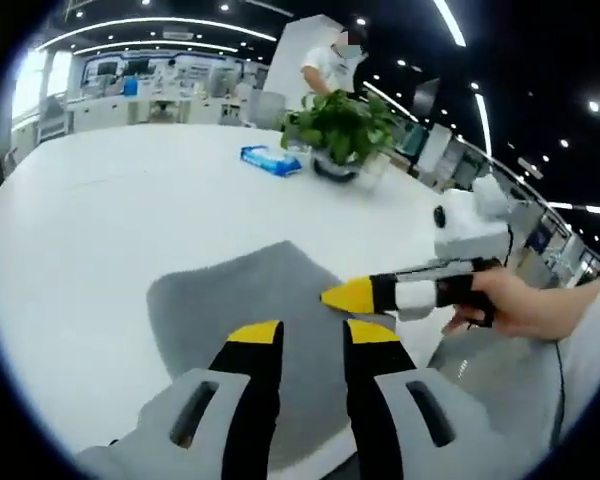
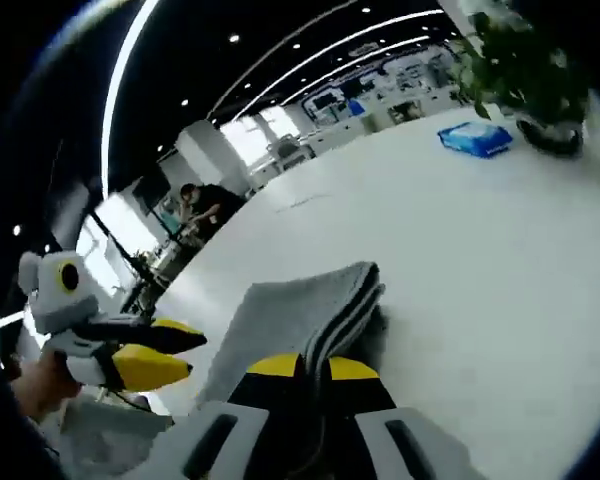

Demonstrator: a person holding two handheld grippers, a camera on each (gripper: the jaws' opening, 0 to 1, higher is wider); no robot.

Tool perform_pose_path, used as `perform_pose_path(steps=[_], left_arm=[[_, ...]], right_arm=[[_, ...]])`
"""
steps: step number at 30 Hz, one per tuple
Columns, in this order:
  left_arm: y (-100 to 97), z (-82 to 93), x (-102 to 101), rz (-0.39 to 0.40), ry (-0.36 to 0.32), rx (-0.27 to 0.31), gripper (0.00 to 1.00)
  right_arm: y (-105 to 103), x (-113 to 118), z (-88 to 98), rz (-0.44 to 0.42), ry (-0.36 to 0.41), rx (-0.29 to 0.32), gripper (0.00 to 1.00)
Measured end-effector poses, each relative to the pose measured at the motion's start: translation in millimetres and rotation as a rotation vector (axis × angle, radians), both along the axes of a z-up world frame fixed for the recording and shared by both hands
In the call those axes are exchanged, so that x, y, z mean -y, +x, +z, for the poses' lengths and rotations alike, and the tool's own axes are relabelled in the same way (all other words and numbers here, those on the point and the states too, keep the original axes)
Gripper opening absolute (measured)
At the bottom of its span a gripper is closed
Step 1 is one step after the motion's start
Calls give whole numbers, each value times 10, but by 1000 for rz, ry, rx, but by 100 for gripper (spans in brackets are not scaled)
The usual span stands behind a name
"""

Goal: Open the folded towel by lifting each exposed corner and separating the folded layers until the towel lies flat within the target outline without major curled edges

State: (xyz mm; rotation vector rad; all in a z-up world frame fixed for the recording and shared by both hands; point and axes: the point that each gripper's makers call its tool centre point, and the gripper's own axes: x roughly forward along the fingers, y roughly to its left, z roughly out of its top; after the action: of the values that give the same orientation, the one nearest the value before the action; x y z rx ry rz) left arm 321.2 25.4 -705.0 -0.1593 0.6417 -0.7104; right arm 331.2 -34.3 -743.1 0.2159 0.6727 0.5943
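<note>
Light comes from long ceiling strips [image 1: 160,25] and small round spots overhead; the strips bow into arcs from the fisheye lens. The white table [image 1: 100,230] reads bright, close to washed out, with soft and weak shadows. Far windows [image 2: 255,135] blow out to white. In the left gripper view the grey towel [image 1: 250,300] is sharp enough to show nap. The right gripper view is softer, smeared toward the edges, with the potted plant [image 2: 525,70] dark and blurred. Straight lines bend near both edges.
</note>
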Motion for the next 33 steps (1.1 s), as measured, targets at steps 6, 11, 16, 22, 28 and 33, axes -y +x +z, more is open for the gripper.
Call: perform_pose_path(steps=[6, 11, 16, 22, 28, 33], left_arm=[[119, 116, 82, 34, -80, -93, 24], [167, 57, 228, 33, -69, -179, 28], [170, -112, 243, 38, 5, -225, 27], [222, -189, 144, 79, 53, -259, 23], [237, -213, 166, 46, 144, -221, 17], [260, -249, 148, -82, 355, -24, 6]], right_arm=[[-32, -162, 53, 198, -299, 218, 4], [-102, -331, 76, 354, -483, 374, 4], [-141, -391, 74, 443, -597, 464, 4], [-206, -491, 50, 551, -714, 561, 4], [-253, -559, 27, 578, -699, 559, 4], [-262, -586, 49, 524, -501, 470, 9]])
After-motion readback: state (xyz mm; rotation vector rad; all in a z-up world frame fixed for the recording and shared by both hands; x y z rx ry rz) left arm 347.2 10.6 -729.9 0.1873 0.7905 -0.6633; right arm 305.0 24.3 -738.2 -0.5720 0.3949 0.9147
